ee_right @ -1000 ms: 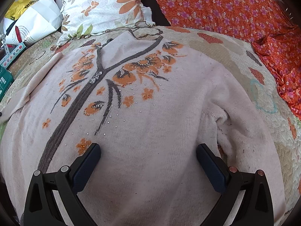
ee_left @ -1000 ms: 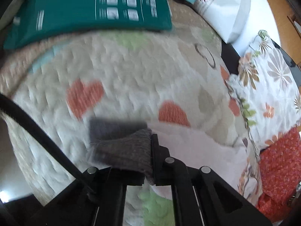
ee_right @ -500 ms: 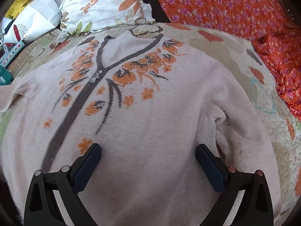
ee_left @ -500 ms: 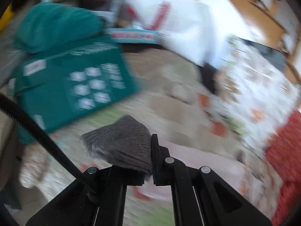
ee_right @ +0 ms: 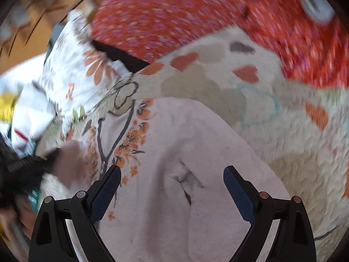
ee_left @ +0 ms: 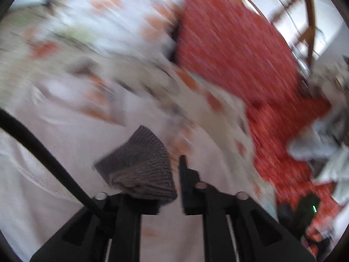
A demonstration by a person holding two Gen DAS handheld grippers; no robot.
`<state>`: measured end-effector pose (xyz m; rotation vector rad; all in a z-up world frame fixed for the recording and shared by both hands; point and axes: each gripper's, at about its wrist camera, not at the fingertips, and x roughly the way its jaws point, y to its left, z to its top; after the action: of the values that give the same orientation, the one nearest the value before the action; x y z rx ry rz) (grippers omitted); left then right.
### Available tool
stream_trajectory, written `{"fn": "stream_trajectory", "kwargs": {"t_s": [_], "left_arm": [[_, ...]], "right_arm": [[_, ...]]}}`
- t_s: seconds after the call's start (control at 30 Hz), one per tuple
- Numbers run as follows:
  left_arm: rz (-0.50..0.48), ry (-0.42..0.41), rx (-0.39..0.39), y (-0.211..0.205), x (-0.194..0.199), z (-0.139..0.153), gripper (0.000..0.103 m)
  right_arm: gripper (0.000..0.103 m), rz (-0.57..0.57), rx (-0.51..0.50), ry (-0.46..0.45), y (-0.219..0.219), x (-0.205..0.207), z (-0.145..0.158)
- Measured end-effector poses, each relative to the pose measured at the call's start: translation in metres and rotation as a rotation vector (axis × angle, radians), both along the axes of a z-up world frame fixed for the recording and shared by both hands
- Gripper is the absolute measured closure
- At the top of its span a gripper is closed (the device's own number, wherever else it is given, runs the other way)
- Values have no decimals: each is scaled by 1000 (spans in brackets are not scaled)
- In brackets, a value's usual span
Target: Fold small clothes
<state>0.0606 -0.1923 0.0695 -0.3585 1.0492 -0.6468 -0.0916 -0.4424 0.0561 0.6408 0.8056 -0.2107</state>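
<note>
I see a pale pink sweater (ee_right: 174, 196) lying flat on a bed, on a cream quilt (ee_right: 294, 152) with orange hearts. The sweater has orange flowers and a grey stripe down its front. My left tongs (ee_left: 174, 174) are over the sweater, and their jaws are opening. The grey ribbed cuff (ee_left: 139, 163) of one sleeve lies against the left jaw, and a thin gap shows between the cuff and the other jaw, so it is no longer pinched. The picture from my left side is very blurry. My right tongs (ee_right: 172, 174) are spread wide above the sweater with nothing between them. Under them the sweater has a soft wrinkle near the armpit. A red flowery cloth (ee_right: 196, 15) lies at the far side of the bed. A white pillow (ee_right: 72, 74) with orange flowers sits beside it.
</note>
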Motion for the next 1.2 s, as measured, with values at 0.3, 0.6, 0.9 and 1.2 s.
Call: {"fn": "stream_trajectory", "kwargs": {"t_s": [0.3,0.6,0.9,1.2], "left_arm": [[-20,112,-148,40,-17,1,39],[339,-70,224,186,-7,10,35],[440,-7,192,232,1,-4,34],[410,43,81,227,-3,4,30]], "right_arm": [[6,49,51,5,15,9,-18],[22,295,-266,38,100,54,-9],[63,398,-458,263,110,87,-30],[38,105,-462,469,-12,-23,-5]]}}
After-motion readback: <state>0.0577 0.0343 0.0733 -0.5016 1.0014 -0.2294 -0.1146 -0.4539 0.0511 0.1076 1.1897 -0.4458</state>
